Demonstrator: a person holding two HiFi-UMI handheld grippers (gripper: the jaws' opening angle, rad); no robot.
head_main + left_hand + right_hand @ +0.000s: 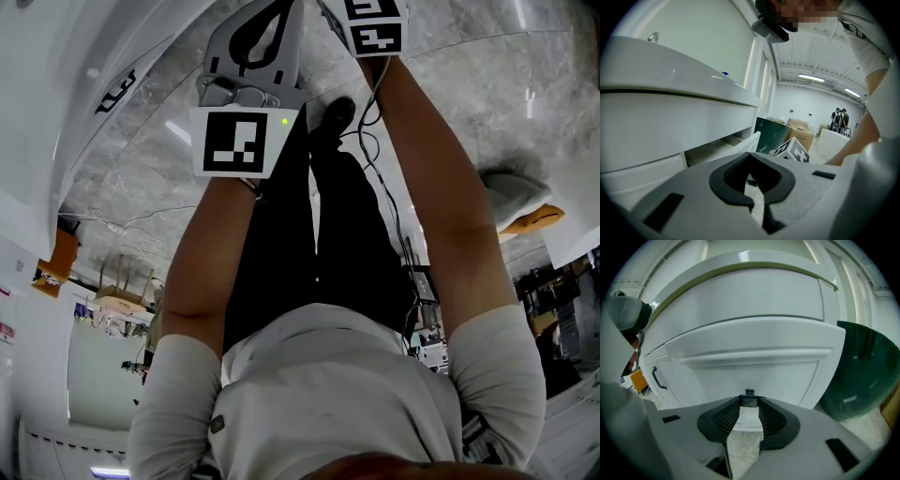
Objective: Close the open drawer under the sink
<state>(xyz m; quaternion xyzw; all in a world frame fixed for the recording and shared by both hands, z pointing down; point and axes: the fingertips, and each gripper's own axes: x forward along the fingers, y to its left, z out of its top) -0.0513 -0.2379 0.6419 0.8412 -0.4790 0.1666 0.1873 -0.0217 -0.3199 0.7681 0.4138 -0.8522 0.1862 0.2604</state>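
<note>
The white drawer (754, 366) under the sink (670, 89) stands pulled out. In the left gripper view I see into its open top (723, 146). My right gripper (750, 402) faces the drawer front, its fingertips closed on the small black drawer handle (749, 393). My left gripper (750, 156) hangs beside the drawer, its dark pads meeting at the tips with nothing between them. In the head view the left gripper (265, 28) points away from me, and only the marker cube (375, 23) of the right one shows.
A dark green bin (862, 376) stands right of the vanity. A cabinet door with a black handle (657, 378) is to the left. Cardboard boxes (802, 133) and two people (839, 119) are far back. Cables (375, 159) trail along my right arm.
</note>
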